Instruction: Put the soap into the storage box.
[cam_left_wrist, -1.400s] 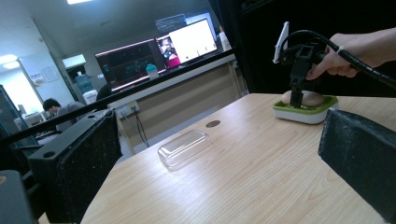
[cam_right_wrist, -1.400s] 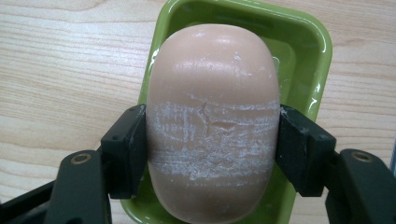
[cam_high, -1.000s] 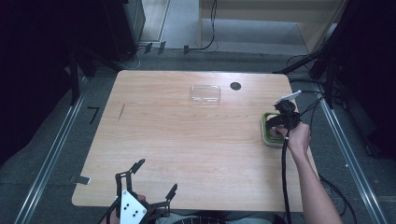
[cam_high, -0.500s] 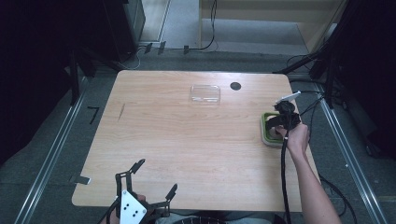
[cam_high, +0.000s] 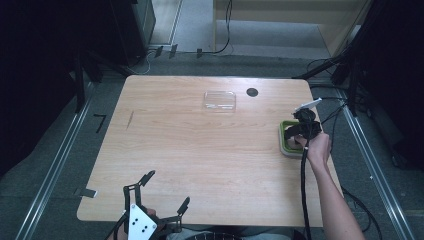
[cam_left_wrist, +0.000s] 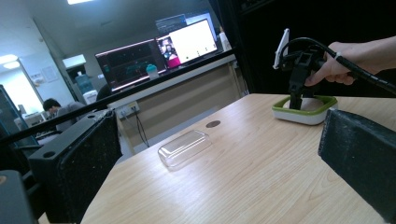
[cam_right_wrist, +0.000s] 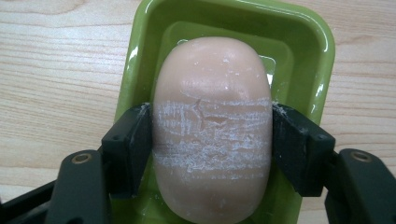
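Note:
A pale pink bar of soap (cam_right_wrist: 212, 126) lies in a green soap dish (cam_right_wrist: 308, 42) at the table's right edge. My right gripper (cam_right_wrist: 212, 140) points down into the dish, and both pads press on the sides of the soap. From above, the same right gripper (cam_high: 301, 136) stands over the green dish (cam_high: 285, 134) with a hand behind it. The left gripper view shows it (cam_left_wrist: 295, 100) in the dish (cam_left_wrist: 308, 114) too. My left gripper (cam_high: 162, 192) rests at the table's front edge, jaws wide apart with nothing between them. A clear plastic lid (cam_high: 219, 100) lies at the back middle.
A small black round hole (cam_high: 252, 92) sits in the tabletop near the lid. A cable (cam_high: 304, 190) trails from the right gripper along the forearm. Monitors and a desk stand beyond the table's far side in the left gripper view.

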